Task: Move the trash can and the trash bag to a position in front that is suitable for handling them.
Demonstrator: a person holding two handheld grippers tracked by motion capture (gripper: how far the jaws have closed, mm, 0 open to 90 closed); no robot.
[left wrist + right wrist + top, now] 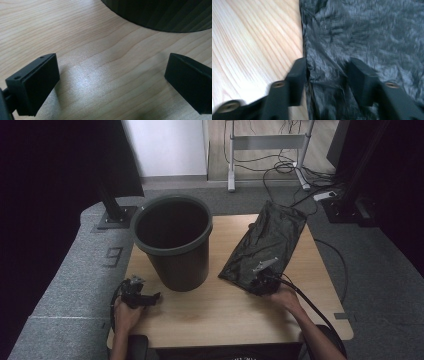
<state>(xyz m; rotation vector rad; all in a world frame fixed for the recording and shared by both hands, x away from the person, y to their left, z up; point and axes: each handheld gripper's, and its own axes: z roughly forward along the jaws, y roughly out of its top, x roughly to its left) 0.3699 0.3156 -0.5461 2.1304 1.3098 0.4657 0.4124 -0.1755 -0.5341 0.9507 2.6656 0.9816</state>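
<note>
The black bin bag lies flat on the tabletop, right of the dark bin, its long axis running from the near corner up and away to the right. The right tongs straddle that near edge, half closed — apparently gathering film, though blur hides firm contact. Next comes a secure pinch and lift. The left tongs rest spread by the bin's base.

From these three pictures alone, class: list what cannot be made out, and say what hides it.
- Whether the right gripper pinches the black bag: right gripper view is blurred; high view too small.
- The bin floor: high view, too dark inside.
- The bin's rim: left gripper view, cut off by the top edge.
- The table near edge: high view, cut off at the bottom.
</note>
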